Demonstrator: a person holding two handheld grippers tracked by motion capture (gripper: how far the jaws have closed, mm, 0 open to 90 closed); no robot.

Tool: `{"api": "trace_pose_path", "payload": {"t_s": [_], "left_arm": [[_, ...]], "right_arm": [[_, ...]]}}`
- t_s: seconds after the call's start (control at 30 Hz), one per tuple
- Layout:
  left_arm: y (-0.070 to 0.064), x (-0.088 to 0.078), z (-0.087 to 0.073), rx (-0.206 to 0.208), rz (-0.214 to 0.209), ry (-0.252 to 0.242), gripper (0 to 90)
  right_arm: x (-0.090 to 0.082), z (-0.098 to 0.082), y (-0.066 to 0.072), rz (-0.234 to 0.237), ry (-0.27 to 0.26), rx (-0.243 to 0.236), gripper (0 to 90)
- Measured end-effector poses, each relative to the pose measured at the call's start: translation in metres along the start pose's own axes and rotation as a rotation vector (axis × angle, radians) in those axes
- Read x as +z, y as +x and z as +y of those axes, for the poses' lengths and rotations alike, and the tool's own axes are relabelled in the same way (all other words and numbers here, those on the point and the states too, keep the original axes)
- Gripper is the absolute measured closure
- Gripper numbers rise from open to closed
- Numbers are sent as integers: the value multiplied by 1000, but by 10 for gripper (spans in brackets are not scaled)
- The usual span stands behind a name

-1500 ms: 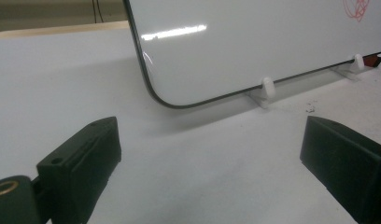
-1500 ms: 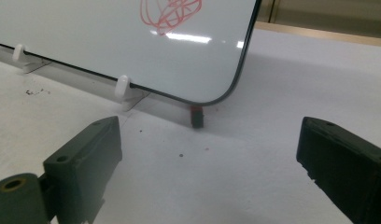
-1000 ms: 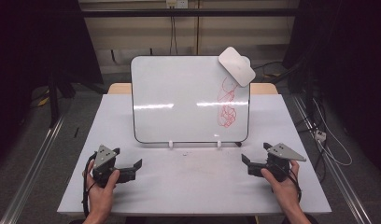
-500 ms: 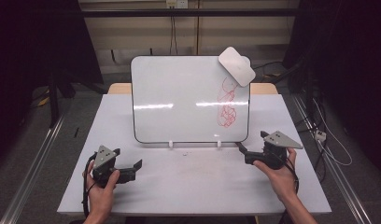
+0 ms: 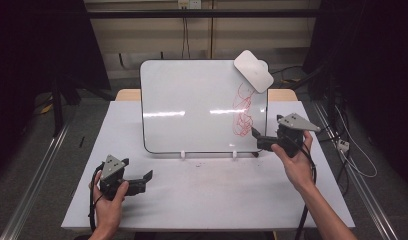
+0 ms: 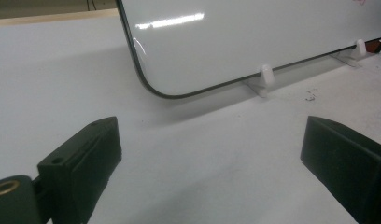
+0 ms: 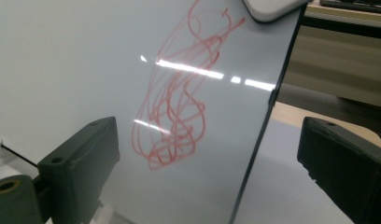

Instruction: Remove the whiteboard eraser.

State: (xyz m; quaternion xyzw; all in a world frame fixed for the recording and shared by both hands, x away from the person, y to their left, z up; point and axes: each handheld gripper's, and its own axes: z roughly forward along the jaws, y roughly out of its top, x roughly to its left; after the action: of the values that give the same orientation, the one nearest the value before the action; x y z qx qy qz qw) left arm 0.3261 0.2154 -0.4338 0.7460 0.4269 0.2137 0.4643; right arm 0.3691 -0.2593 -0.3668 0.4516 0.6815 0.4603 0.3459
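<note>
Standing: one whiteboard (image 5: 192, 107), one eraser (image 5: 253, 70), two claws.

Glossy smooth whiteboard (image 5: 192, 110); matt white table (image 5: 217, 200); matt black jaws.

A white board (image 5: 192, 107) with a thin black edge stands up on two small white feet (image 5: 182, 154) on the table. Red scribbles (image 5: 243, 112) fill its right side. A white eraser (image 5: 253, 70) sticks tilted at its top right corner.
</note>
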Motion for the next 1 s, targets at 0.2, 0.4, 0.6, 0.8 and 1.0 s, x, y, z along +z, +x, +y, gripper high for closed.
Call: {"api": "trace_pose_path", "payload": {"t_s": [0.2,0.4,0.6,0.8,1.0], "left_arm": [[0,-2,-1,8,-11,4,52],[2,-4,-2,2,-13,-2,52],[4,-4,-3,-3,-12,-1,51],[1,-3,-2,4,-17,-3,52],[4,-4,-2,0,-22,-2,52]], "right_arm": [[6,33,-7,6,2,-64,31],[15,59,-13,6,-9,-110,45],[25,79,-15,-5,-2,-157,61],[40,97,-19,-45,25,-233,93],[56,116,-22,-82,56,-317,149]]}}
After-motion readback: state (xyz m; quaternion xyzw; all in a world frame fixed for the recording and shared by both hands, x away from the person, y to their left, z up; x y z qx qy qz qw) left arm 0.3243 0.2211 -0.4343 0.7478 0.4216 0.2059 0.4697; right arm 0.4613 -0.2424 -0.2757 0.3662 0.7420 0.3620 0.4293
